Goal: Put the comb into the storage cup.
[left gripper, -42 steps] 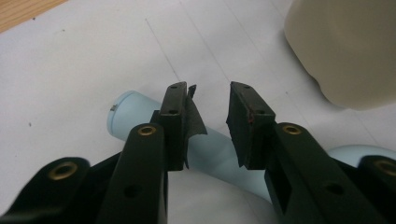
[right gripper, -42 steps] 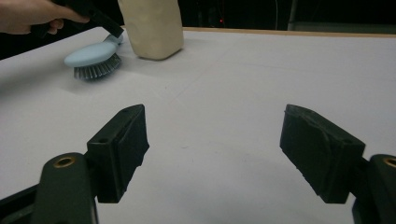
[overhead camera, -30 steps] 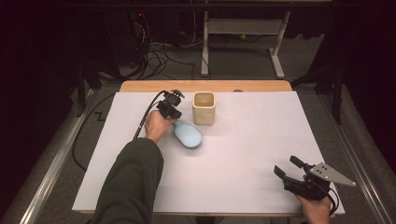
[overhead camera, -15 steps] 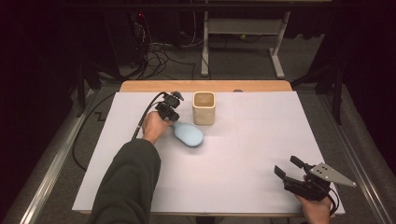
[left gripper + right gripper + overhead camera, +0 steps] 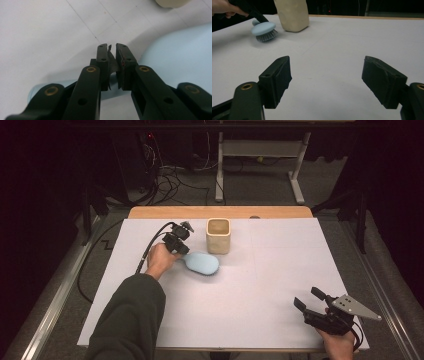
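High view: cream cup (image 5: 218, 235) interior unclear; left claw (image 5: 180, 251) pinching brush (image 5: 202, 263) handle.

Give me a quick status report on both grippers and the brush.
Left gripper just closed on blue brush handle. Right gripper open, idle. Beige cup stands just behind the brush.

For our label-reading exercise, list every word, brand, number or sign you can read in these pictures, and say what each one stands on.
No readable text, one line each:
Blue brush: plain, no brand or label.
Cream cup: plain sides, no print.
White table cover: only faint fold lines.
Left tongs and right tongs: bare black pads and brass screws, no markings.
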Available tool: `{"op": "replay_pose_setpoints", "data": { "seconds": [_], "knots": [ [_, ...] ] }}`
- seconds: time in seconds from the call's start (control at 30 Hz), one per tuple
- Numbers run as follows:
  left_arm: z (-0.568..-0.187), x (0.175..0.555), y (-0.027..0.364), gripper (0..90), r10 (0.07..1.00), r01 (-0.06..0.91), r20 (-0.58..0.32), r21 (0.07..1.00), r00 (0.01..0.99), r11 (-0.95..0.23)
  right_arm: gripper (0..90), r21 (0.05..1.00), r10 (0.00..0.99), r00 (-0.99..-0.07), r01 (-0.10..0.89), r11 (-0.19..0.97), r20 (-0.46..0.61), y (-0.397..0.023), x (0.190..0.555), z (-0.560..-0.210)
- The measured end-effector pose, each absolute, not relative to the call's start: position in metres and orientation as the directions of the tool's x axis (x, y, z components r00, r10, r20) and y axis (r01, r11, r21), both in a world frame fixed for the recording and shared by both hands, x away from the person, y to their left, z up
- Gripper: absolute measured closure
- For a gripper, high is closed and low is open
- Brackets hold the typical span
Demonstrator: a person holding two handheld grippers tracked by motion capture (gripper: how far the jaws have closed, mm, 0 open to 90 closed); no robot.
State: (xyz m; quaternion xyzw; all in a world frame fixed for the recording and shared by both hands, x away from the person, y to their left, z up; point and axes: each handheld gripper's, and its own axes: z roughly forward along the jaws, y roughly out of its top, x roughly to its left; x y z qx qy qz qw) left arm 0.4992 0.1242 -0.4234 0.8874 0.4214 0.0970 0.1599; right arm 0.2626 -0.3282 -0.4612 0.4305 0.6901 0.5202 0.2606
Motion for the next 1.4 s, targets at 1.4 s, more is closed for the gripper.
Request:
{"op": "replay_pose_setpoints", "data": {
  "seconds": [1.4],
  "knots": [
    [-0.431,0.445,0.162,82.7,0.782,0.758,-0.108,0.358,0.613,-0.545,25.3,0.947,0.868,-0.489,0.311,0.086,0.082,-0.328,0.262,-0.46]
  ]
}}
